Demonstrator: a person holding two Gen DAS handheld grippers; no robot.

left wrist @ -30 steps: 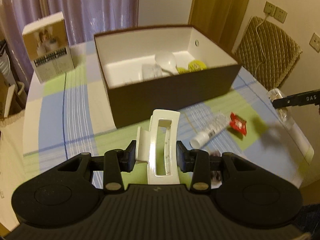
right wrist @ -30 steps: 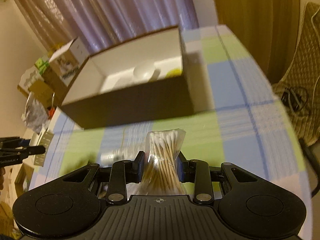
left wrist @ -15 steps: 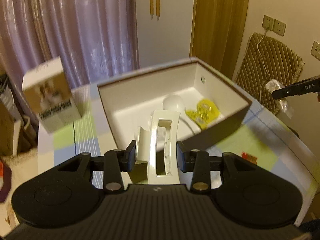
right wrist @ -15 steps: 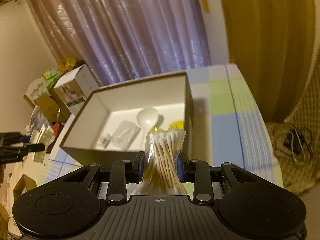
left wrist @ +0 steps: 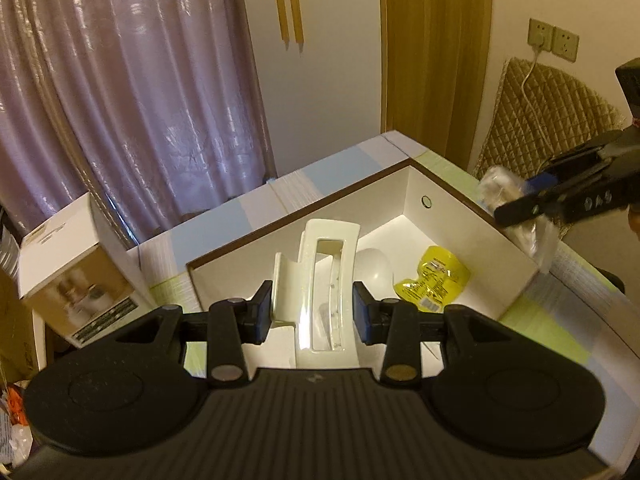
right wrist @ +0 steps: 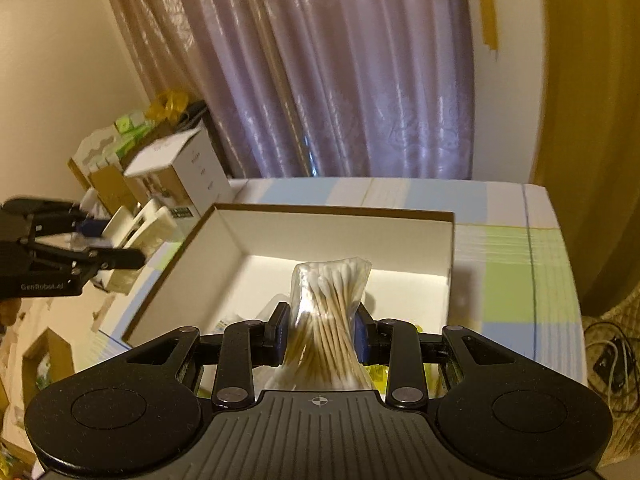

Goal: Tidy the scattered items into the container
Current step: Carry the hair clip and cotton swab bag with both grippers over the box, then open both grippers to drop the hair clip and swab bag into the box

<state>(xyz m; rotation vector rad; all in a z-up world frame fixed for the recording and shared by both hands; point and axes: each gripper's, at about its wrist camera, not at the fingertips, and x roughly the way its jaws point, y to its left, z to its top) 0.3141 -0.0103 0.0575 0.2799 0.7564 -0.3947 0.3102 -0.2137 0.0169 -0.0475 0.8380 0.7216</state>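
Item: hair clip (left wrist: 316, 280), clamped in my left gripper (left wrist: 313, 312); cotton swab bag (right wrist: 326, 316), clamped in my right gripper (right wrist: 320, 334). Both have risen from the table to hang over the box (right wrist: 336, 236) just ahead, probably clear of its rim; release comes next.

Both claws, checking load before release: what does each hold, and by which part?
Left claw grips a white hair clip across its sides near the hinge end. Right claw pinches a bag of cotton swabs around its middle.

Each tongs unit, left tongs (left wrist: 313, 312) and right tongs (right wrist: 320, 334), has a matte black ribbed housing flanked by two round discs, angular linkage arms with metal pivot screws, and blue-faced pads (left wrist: 363, 312). White lettering marks the side plate.
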